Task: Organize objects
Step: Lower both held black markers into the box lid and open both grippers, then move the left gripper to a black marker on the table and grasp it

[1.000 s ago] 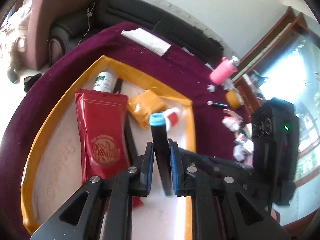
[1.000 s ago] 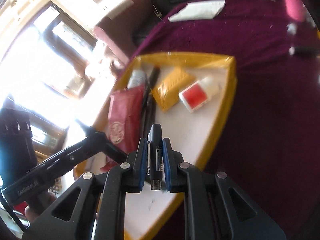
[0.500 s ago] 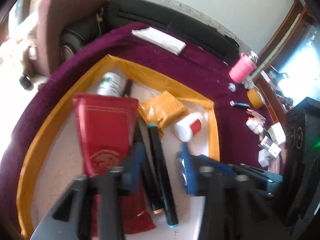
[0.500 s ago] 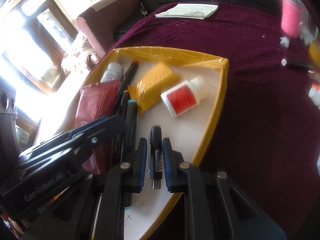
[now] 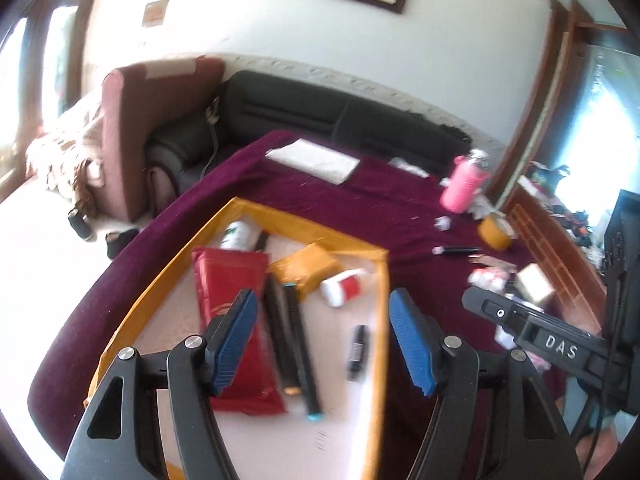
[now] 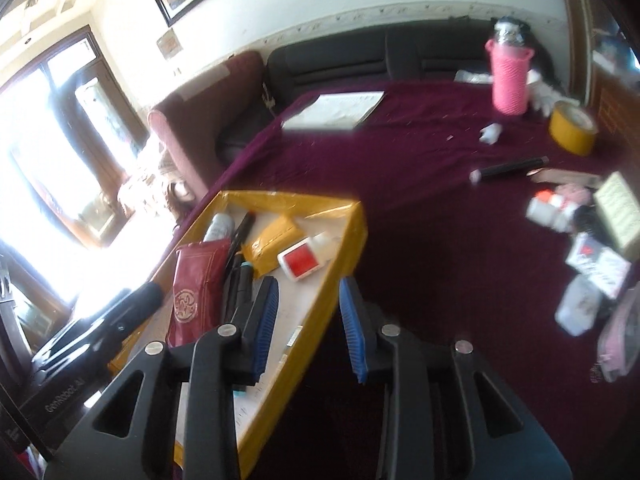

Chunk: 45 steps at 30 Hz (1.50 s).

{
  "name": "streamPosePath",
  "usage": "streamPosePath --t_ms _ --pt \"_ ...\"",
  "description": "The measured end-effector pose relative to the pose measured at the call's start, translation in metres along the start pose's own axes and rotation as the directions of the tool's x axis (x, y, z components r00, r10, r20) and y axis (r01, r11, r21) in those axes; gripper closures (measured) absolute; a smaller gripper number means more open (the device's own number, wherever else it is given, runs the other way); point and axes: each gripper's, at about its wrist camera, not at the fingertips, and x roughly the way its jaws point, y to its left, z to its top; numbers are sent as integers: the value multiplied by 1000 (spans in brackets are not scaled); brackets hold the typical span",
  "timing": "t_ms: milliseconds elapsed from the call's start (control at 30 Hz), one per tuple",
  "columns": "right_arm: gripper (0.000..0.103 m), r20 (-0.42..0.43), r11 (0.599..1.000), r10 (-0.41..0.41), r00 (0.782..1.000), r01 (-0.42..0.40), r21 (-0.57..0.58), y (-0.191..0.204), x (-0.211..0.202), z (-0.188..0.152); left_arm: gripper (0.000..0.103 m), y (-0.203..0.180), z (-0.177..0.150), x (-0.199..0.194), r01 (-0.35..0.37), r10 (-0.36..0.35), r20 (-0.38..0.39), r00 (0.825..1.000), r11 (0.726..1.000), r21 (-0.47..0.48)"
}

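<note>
A yellow-rimmed tray (image 5: 312,232) lies on the maroon cloth. It holds a red pouch (image 5: 232,280), a black marker with cyan ends (image 5: 300,344), a yellow packet (image 5: 308,268), a white bottle with a red label (image 5: 342,286) and a small black stick (image 5: 357,350). My left gripper (image 5: 323,304) hovers above the tray, its jaws opening with nothing between the pads. My right gripper (image 6: 308,284) hangs over the tray's right rim (image 6: 320,316), jaws opening and empty. The right wrist view also shows the pouch (image 6: 196,280) and the marker (image 6: 242,280).
On the cloth beyond the tray are a white paper (image 6: 336,114), a pink bottle (image 6: 510,80), a yellow tape roll (image 6: 572,128) and a black pen (image 6: 508,168). Several small boxes and bottles (image 6: 592,256) are piled at the right. A dark sofa stands behind.
The left gripper let go of the cyan-ended marker, which now lies beside the red pouch. The right gripper released the small black stick onto the tray. Both grippers rose and drew back.
</note>
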Motion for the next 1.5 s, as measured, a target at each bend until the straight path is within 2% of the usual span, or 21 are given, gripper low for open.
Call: streamPosePath --t_ms 133,200,300,400,500,667,700,733,800,833,900,967,1033,1100,1133,1233,1300,1400,1433,1467,1500 --pt "73 61 997 -77 995 78 -26 -19 -53 -1 37 -20 6 -32 49 -49 29 998 999 17" --pt "68 96 991 -123 988 127 -39 -32 -82 -3 35 -30 8 -50 72 -73 45 996 997 31" --pt "59 154 981 -183 971 190 -30 -52 -130 -3 34 -47 10 -76 97 -102 68 992 993 70" --pt "57 213 961 -262 941 275 -30 -67 -180 7 34 -63 17 -97 140 -147 66 987 985 101" --pt "57 277 924 -362 890 382 -22 -81 -237 34 34 -75 38 -122 194 -206 85 975 973 128" --pt "48 343 853 -498 797 521 28 -93 -325 90 34 -93 92 -152 220 -233 94 968 967 132" --pt "45 344 835 -525 778 549 32 -93 -338 101 29 -97 109 -155 216 -228 84 970 967 134" --pt "37 336 808 -564 755 589 33 -93 -355 117 21 -100 118 -157 214 -226 74 971 967 142" --pt "26 317 770 -615 722 636 45 -94 -377 140 18 -110 150 -155 222 -234 58 970 961 167" --pt "21 300 760 -632 714 647 63 -97 -387 151 14 -113 157 -152 216 -229 63 971 961 173" --pt "21 264 769 -631 730 634 83 -105 -392 160 2 -120 175 -134 185 -204 83 975 963 194" --pt "21 246 794 -602 760 601 87 -116 -380 157 1 -124 177 -107 183 -202 83 976 963 196" --pt "21 232 817 -573 786 569 90 -129 -352 145 1 -130 174 -61 188 -196 24 980 964 186" --pt "21 196 844 -536 821 529 90 -145 -308 128 1 -138 169 -4 197 -189 -58 980 964 177" --pt "21 156 861 -508 847 504 72 -153 -277 120 1 -142 165 15 195 -182 -82 980 963 185" --pt "21 81 880 -474 877 474 19 -170 -202 108 2 -164 148 86 171 -150 -103 983 952 253" --pt "21 92 895 -446 890 444 40 -182 -161 101 2 -178 135 130 174 -144 -121 982 938 299" --pt "21 129 937 -329 935 308 163 -209 -115 80 8 -204 112 204 149 -91 -157 983 901 407" --pt "21 143 938 -312 939 281 201 -219 -104 73 15 -210 106 217 138 -72 -164 984 888 438" --pt "21 160 932 -318 935 277 234 -227 -92 65 20 -218 96 239 131 -47 -180 983 860 494" --pt "21 175 917 -348 921 296 266 -235 -82 56 31 -223 89 250 132 -34 -190 981 837 531"
